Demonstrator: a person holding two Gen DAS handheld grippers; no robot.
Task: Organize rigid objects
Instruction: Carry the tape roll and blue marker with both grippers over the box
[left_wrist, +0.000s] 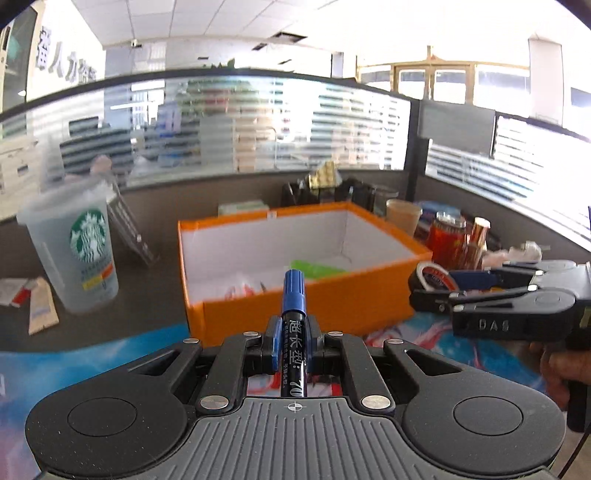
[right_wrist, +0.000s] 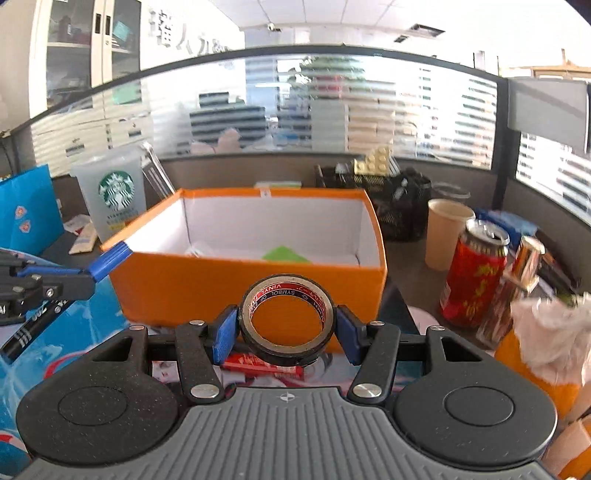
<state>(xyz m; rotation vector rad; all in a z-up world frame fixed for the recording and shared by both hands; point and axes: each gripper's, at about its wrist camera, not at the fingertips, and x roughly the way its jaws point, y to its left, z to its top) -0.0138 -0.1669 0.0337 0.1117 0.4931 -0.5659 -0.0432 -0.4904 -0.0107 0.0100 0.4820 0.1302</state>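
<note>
Clamping a stiff, light blue marker (left_wrist: 293, 325) by its smooth barrel between the left gripper (left_wrist: 293, 338) jaws and a rigid tape roll (right_wrist: 287, 320) across its rim in the right gripper (right_wrist: 287, 330), both just short of the orange box (right_wrist: 243, 284).

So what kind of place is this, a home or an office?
Most likely an open-plan office desk: frosted glass partition, black mesh desk organizer, and suspended tile ceiling.
</note>
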